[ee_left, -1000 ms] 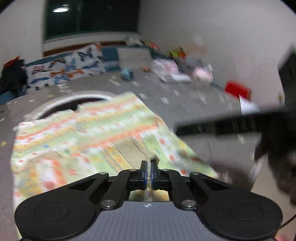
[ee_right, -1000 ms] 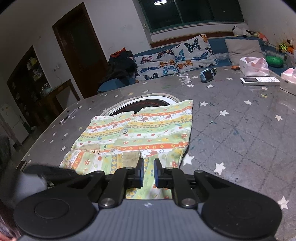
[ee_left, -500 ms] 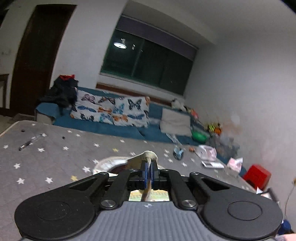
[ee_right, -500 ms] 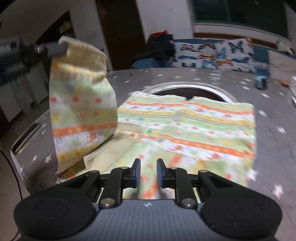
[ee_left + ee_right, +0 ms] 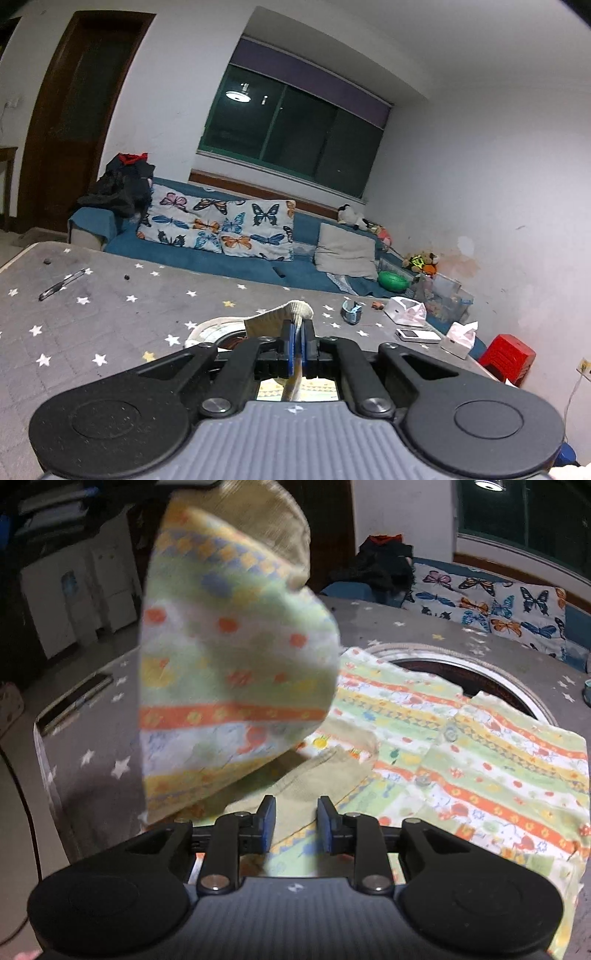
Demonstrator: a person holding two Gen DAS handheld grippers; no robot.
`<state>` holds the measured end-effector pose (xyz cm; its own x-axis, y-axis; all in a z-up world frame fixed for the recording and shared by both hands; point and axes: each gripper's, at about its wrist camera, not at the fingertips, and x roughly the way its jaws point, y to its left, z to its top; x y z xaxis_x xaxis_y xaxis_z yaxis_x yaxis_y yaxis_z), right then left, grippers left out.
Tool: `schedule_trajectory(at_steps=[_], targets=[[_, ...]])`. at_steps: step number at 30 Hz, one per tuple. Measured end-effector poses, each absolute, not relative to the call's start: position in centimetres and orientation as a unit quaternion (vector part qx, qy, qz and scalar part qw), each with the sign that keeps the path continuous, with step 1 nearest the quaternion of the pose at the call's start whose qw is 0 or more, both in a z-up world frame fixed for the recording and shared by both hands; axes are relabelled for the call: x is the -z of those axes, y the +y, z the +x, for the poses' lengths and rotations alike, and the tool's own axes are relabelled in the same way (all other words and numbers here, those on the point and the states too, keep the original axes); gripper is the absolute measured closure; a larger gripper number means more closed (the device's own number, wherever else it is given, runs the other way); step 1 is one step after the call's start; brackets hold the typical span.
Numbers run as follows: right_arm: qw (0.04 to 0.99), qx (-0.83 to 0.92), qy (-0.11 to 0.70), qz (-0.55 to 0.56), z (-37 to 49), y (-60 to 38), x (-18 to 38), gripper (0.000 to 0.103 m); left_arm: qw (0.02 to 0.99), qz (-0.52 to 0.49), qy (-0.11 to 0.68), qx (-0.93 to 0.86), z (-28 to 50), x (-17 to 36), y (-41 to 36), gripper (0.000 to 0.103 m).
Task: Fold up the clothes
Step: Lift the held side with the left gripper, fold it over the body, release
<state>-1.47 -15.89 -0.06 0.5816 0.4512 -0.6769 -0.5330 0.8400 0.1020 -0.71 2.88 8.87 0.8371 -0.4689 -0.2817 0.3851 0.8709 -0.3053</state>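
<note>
A patterned garment (image 5: 480, 746) with green, yellow and orange stripes lies spread on the grey star-printed table (image 5: 92, 760). My left gripper (image 5: 297, 328) is shut on its beige ribbed cuff (image 5: 291, 312) and holds it up. In the right wrist view that lifted sleeve (image 5: 229, 664) hangs blurred at the upper left. My right gripper (image 5: 295, 812) hovers over a beige ribbed part (image 5: 325, 775) at the garment's near left. Its jaws are opening and the pads press on nothing.
A round opening (image 5: 461, 672) in the table lies partly under the garment's far edge. At the table's far right sit a blue band (image 5: 351, 312), a white device (image 5: 417, 335) and a tissue box (image 5: 458, 338). A sofa with butterfly pillows (image 5: 221, 225) stands behind.
My left gripper rose with the cuff, lifting the sleeve off the table. My right gripper moved to the garment's near left and its jaws widened.
</note>
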Motion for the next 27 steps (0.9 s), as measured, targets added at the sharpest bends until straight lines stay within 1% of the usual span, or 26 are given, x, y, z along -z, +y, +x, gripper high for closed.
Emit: schedule_trajectory(at_steps=[6,13,20,27], targets=[[0.890,-0.268,0.365,-0.060,0.3,-15.7,0.9,0.078,0.948,-0.114,0.178,0.240,-0.6,-9.0,1.4,0.099],[0.901,-0.241,0.359,-0.043,-1.3,-19.0,-0.1,0.078,0.935,-0.091,0.197,0.282,-0.9,-8.1,-1.8,0.099],[0.917,-0.157,0.366,-0.017,-3.2,-25.9,-0.6,0.078,0.907,-0.078,0.239,0.337,-1.5,-4.9,-6.5,0.099],[0.924,-0.088,0.369,0.049,-4.0,-31.8,-0.6,0.078,0.875,-0.032,0.311,0.370,-2.4,0.2,-10.8,0.096]])
